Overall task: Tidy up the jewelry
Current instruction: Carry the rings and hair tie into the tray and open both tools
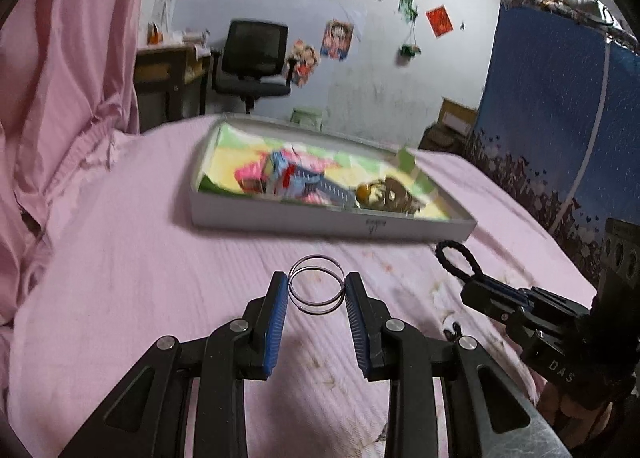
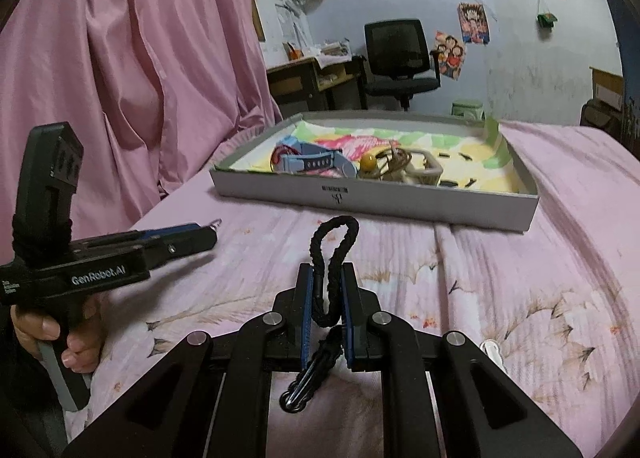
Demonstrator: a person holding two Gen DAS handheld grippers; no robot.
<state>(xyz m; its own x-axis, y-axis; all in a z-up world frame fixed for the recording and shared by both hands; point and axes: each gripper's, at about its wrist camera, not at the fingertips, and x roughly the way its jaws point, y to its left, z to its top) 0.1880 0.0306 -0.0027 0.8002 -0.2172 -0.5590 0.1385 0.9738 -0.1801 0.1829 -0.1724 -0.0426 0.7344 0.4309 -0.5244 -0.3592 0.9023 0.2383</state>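
two thin metal rings, one black braided bracelet, one grey box, two grippers.

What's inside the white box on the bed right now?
White box holds a blue watch strap, an amber bead on tangled brown cord, a beige bracelet and small dark pieces. The near wall hides anything against it.

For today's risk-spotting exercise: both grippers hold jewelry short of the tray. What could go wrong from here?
1. The thin wire hoops are held only at their edges by the left gripper; they could spring out or bend.
2. The black braided cord in the right gripper dangles below the jaws and might snag or slip.
3. The tray is already crowded, so pieces may tangle.
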